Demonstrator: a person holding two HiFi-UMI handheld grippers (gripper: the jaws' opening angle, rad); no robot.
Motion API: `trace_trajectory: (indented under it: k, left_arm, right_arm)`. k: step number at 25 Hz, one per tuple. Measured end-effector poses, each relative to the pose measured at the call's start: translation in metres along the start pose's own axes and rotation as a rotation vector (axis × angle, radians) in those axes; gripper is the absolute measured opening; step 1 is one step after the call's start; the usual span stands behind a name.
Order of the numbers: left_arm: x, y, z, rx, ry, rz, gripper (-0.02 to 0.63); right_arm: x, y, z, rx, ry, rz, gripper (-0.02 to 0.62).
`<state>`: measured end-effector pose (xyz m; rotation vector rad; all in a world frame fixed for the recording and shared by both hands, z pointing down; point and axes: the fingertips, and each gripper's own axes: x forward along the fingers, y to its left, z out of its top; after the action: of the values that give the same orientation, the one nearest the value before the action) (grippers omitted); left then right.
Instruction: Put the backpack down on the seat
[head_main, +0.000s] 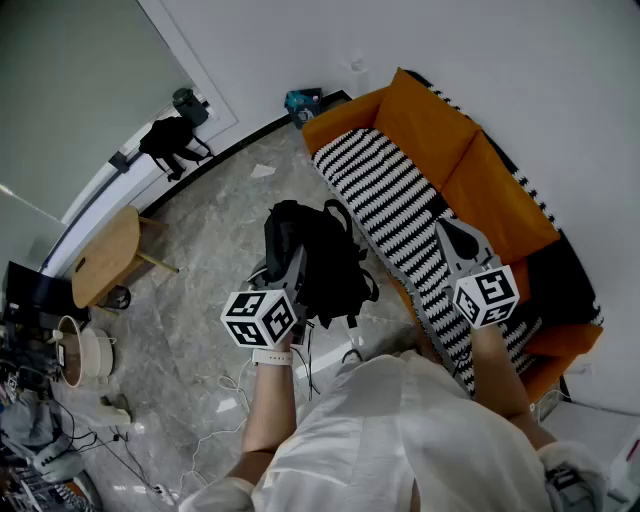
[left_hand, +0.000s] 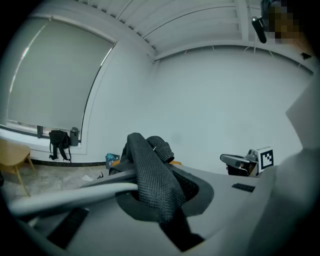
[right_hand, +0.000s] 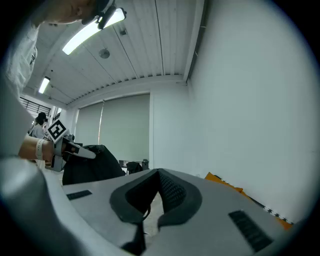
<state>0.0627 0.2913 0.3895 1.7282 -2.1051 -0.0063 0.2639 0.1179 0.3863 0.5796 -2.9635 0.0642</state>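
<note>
A black backpack (head_main: 322, 258) hangs above the marble floor, just left of the sofa's front edge. My left gripper (head_main: 287, 250) is shut on its woven black strap (left_hand: 154, 176), which fills the gap between the jaws in the left gripper view. The seat is an orange sofa (head_main: 440, 140) under a black-and-white striped cover (head_main: 390, 200). My right gripper (head_main: 453, 233) hovers over the striped seat, to the right of the backpack, and is shut, its tips meeting with nothing between them (right_hand: 159, 174). In the right gripper view the backpack (right_hand: 92, 167) hangs at the left.
A round wooden side table (head_main: 105, 255) stands on the floor to the left. Another black bag (head_main: 170, 140) hangs by the far window wall, with a teal object (head_main: 302, 102) at the sofa's far end. Cables (head_main: 230, 400) and clutter (head_main: 60, 350) lie at the lower left.
</note>
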Motion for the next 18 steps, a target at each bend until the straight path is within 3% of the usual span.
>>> trace_trajectory:
  k: [8, 13, 18]
  left_arm:
    - [0.006, -0.007, -0.004, 0.02, 0.002, -0.029, 0.061]
    - [0.005, -0.005, -0.006, 0.019, 0.006, -0.031, 0.061]
    - [0.001, 0.002, -0.011, 0.008, 0.012, -0.028, 0.061]
  right_arm:
    - [-0.003, -0.007, -0.004, 0.002, -0.001, -0.012, 0.017]
    - [-0.002, 0.0, 0.001, 0.048, -0.038, 0.045, 0.018]
    - [0.0, 0.003, -0.005, 0.048, -0.015, 0.036, 0.018]
